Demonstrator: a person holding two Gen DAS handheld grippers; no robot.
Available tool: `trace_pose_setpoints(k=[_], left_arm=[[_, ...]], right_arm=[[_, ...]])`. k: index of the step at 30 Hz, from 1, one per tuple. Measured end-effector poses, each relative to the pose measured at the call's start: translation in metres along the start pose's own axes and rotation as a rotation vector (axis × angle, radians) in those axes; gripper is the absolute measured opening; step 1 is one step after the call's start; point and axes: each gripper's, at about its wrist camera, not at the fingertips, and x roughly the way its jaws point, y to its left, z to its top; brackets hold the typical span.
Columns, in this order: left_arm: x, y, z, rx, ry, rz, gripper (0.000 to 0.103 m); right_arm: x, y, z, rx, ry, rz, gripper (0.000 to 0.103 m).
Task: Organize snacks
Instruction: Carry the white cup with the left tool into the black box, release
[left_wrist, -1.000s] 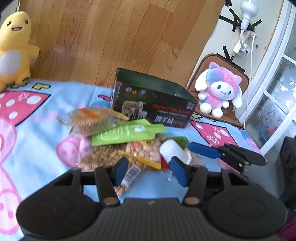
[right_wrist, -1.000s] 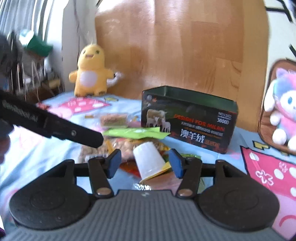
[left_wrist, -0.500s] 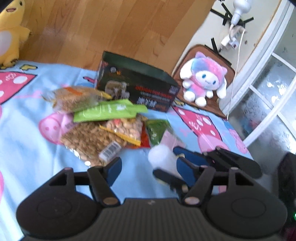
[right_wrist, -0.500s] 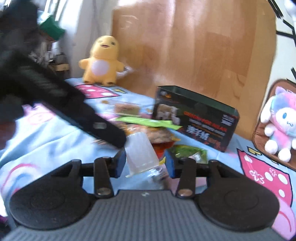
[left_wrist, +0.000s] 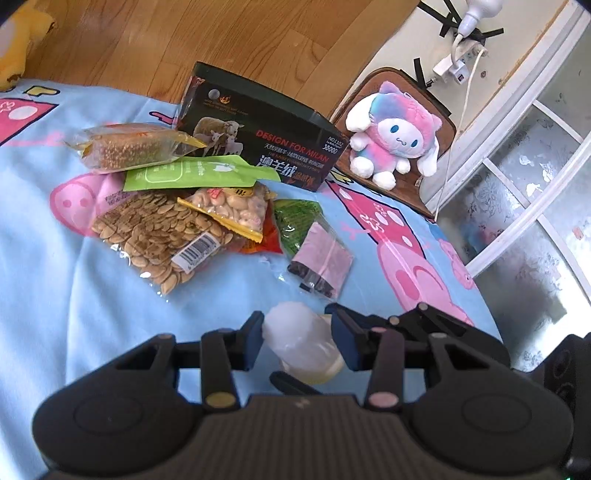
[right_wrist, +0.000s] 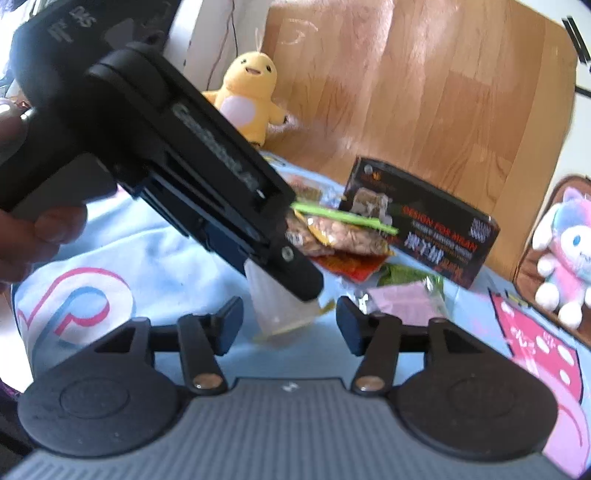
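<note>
left tongs (left_wrist: 297, 341) closing on jelly cup (left_wrist: 301, 341); right tongs (right_wrist: 288, 319) opening, empty; snack pile (left_wrist: 192, 218) beyond.

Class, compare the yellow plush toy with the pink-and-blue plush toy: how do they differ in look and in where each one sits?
The yellow plush toy is one plain colour with a pale belly; the pink-and-blue plush toy is pastel patchwork with a white face and long white ears. The yellow plush toy sits on the blue cartoon sheet, against the wooden board; the pink-and-blue plush toy sits on a brown cushion. Both are upright.
</note>
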Motion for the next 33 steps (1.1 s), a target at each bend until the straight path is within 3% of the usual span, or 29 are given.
trace_pose_setpoints(k=[2,5,7,12,22,33], left_arm=[[0.0,0.003,0.001,-0.016,0.001,-0.013,0.041],[-0.001,0.004,0.001,-0.022,-0.002,-0.019,0.041],[-0.003,0.001,0.003,-0.011,-0.011,-0.014,0.04],[-0.012,-0.019,0.022,0.064,-0.051,-0.016,0.039],[-0.001,-0.05,0.088,0.2,-0.11,-0.026,0.039],[0.056,-0.043,0.173,0.221,-0.153,0.008,0.04]], right_arm=[[0.002,-0.004,-0.001,0.031,0.018,0.032,0.056],[0.007,-0.01,0.0,0.089,0.032,0.075,0.03],[0.007,-0.01,0.001,0.11,0.022,0.069,0.026],[-0.001,-0.012,0.012,0.105,-0.052,-0.004,0.026],[0.009,-0.056,0.046,0.116,-0.144,-0.119,0.026],[0.079,-0.127,0.084,0.168,-0.147,-0.175,0.027]])
